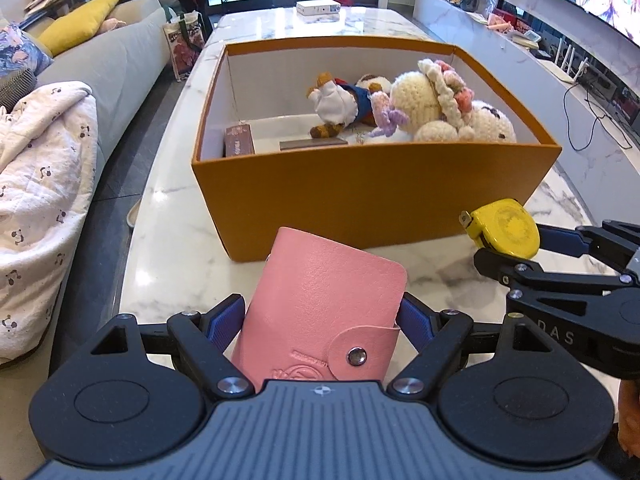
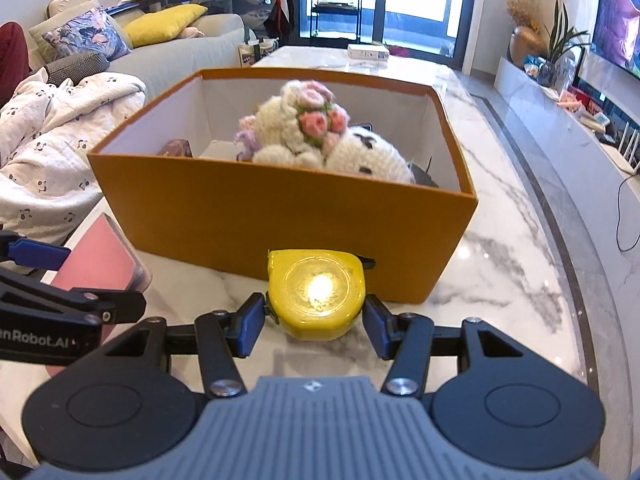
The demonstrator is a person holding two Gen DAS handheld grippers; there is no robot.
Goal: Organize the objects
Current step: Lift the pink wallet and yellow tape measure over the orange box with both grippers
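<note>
My left gripper [image 1: 320,320] is shut on a pink card wallet [image 1: 320,304] with a snap flap, held just in front of the orange box [image 1: 360,196]. My right gripper [image 2: 314,324] is shut on a yellow tape measure [image 2: 316,292], also just before the box's near wall [image 2: 280,228]. The tape measure [image 1: 504,232] and right gripper [image 1: 516,254] show at the right of the left wrist view. The wallet [image 2: 100,260] shows at the left of the right wrist view. Inside the box lie crocheted plush toys [image 1: 432,100], a small brown box [image 1: 239,141] and a flat dark item [image 1: 312,144].
The box stands on a white marble table [image 1: 168,216]. A sofa with a panda-print blanket [image 1: 40,184] runs along the left. A white box [image 1: 318,8] sits at the table's far end. A TV console [image 2: 560,116] runs along the right.
</note>
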